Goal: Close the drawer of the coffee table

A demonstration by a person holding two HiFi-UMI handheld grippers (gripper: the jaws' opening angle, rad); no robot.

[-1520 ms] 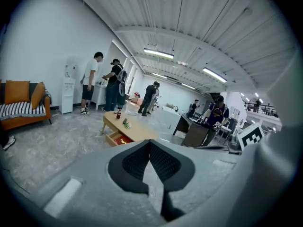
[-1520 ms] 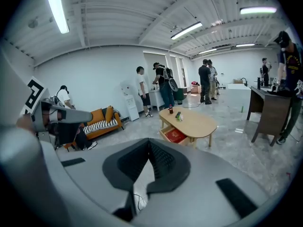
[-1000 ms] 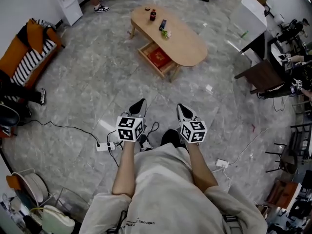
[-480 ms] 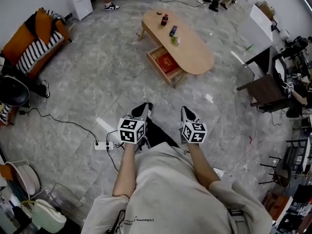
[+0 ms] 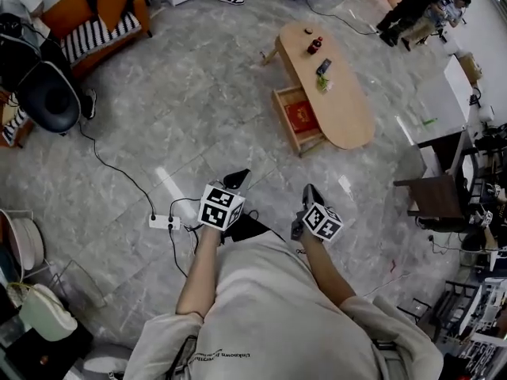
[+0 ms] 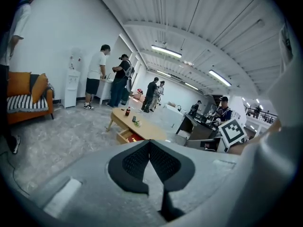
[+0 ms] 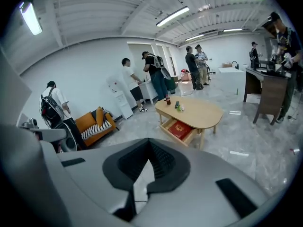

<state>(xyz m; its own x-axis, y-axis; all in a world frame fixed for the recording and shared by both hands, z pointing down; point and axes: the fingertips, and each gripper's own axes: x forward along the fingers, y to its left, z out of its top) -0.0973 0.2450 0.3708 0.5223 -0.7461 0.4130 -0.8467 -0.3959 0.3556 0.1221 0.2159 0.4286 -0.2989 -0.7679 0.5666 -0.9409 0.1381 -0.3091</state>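
Table (image 5: pixel 337 93) now sits further right in head view; pulled-out drawer (image 5: pixel 299 119) lies well ahead, nearer right gripper (image 5: pixel 310 192) than left gripper (image 5: pixel 238 178); both jaws together, empty.

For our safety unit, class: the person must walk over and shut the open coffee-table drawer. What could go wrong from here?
1. The power strip and its cable lie on the floor just beside the person: a possible trip.
2. A hard shove on the drawer might topple the bottle on the coffee table.
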